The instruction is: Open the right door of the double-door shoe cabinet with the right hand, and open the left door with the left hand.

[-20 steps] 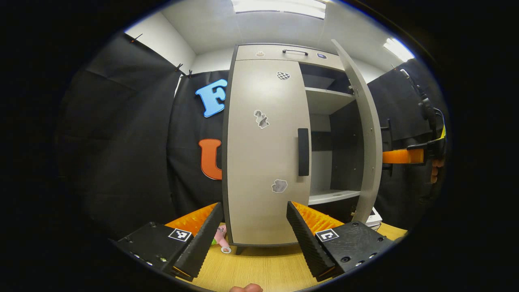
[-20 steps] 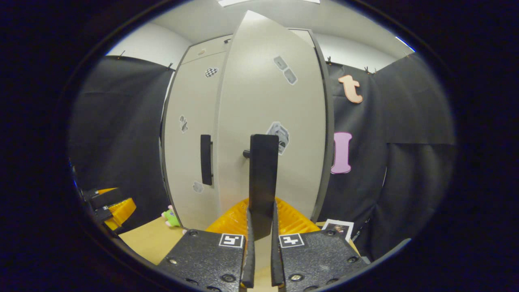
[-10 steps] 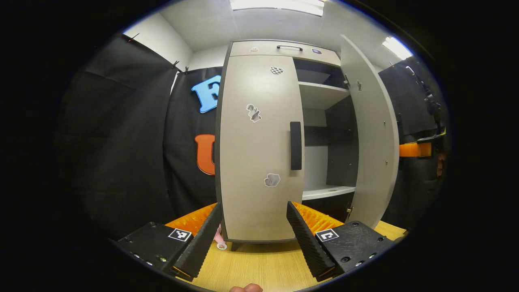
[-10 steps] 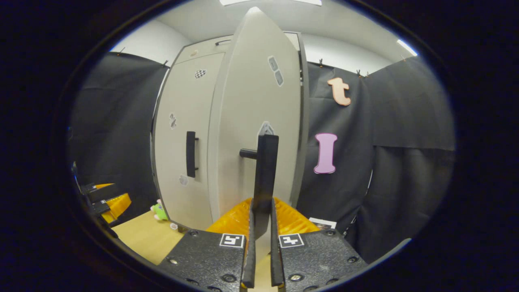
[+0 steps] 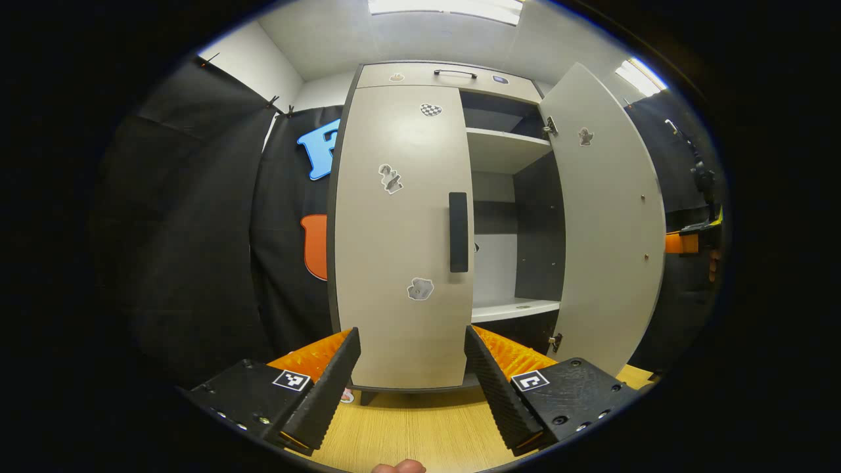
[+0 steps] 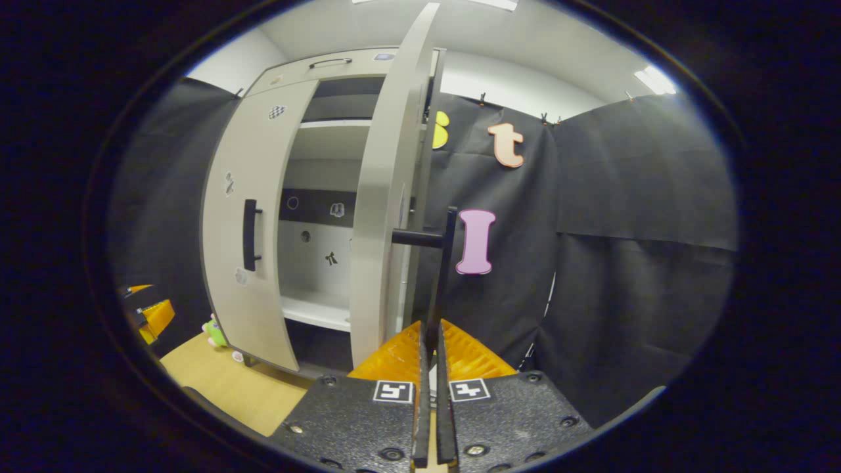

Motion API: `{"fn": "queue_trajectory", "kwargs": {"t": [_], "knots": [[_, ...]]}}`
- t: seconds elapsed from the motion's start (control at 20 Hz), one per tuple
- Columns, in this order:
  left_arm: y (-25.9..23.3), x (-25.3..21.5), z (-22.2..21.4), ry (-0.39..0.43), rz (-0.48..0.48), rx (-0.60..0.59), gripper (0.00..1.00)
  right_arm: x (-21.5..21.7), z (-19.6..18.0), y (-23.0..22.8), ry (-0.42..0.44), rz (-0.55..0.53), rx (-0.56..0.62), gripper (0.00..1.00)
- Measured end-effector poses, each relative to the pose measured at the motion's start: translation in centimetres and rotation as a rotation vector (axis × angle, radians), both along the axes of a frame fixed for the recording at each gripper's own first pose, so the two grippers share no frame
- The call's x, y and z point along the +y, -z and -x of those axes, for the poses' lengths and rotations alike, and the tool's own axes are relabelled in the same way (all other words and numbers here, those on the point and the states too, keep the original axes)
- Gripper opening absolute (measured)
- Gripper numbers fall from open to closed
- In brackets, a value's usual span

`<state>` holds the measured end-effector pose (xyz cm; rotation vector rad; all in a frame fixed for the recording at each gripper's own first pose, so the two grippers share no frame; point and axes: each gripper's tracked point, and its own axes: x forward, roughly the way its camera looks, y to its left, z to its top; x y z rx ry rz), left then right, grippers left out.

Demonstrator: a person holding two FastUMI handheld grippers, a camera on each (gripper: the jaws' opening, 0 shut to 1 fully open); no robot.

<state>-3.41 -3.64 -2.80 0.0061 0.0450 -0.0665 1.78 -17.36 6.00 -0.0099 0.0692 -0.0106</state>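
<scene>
The grey shoe cabinet stands on the table. Its left door (image 5: 401, 236) is closed, and the black handle (image 5: 458, 232) lies ahead of and above my left gripper (image 5: 412, 332), which is open and holds nothing. The right door (image 5: 608, 223) stands wide open, showing white shelves (image 5: 512, 309) inside. In the right gripper view that door (image 6: 381, 210) is edge-on, and my right gripper (image 6: 430, 328) is shut on its black handle (image 6: 449, 263). The left door's handle (image 6: 249, 234) is farther left. The left gripper (image 6: 148, 312) shows at the far left edge.
The wooden tabletop (image 5: 420, 427) runs under the cabinet's front. A small green toy (image 6: 213, 330) sits by the cabinet's left foot. Black cloth walls (image 6: 624, 263) close in on both sides. A fingertip (image 5: 397, 466) shows at the bottom edge.
The right door has swung much wider, pulled by my right gripper on its handle. My left gripper stays open, and the cabinet has drifted slightly left in its view.
</scene>
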Motion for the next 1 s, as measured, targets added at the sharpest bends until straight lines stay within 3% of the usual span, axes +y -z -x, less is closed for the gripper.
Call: {"fn": "queue_trajectory", "kwargs": {"t": [0.05,0.15,0.35,0.5,0.65,0.7,0.75,1.0], "knots": [[0.1,-0.1,0.0,0.0,-0.001,0.003,0.95,0.1,0.1,-0.1,-0.029,-0.062,-0.002,0.0],[0.1,0.1,-0.1,-0.006,-0.008,0.0,0.95,-0.3,0.2,-0.2,-0.064,-0.094,0.002,0.1],[-0.1,0.3,0.0,-0.02,-0.006,-0.003,0.95,-0.2,0.4,0.1,-0.06,-0.088,-0.003,0.11],[-0.3,0.7,0.0,-0.03,0.022,-0.014,0.95,0.1,3.2,-0.5,-0.017,-0.086,-0.02,0.1],[-0.6,1.5,0.1,-0.031,0.049,-0.029,0.95,2.7,6.4,-0.6,-0.05,-0.076,-0.064,0.07],[-0.7,1.4,0.1,-0.028,0.045,-0.034,0.95,3.6,7.0,-0.2,-0.061,-0.075,-0.063,0.0],[-0.8,1.5,0.0,-0.03,0.034,-0.039,0.95,4.6,7.2,0.1,-0.07,-0.076,-0.071,0.07],[-1.3,1.3,-0.4,-0.017,0.014,-0.051,0.95,8.4,5.9,2.5,-0.064,0.01,-0.065,0.11]]}}
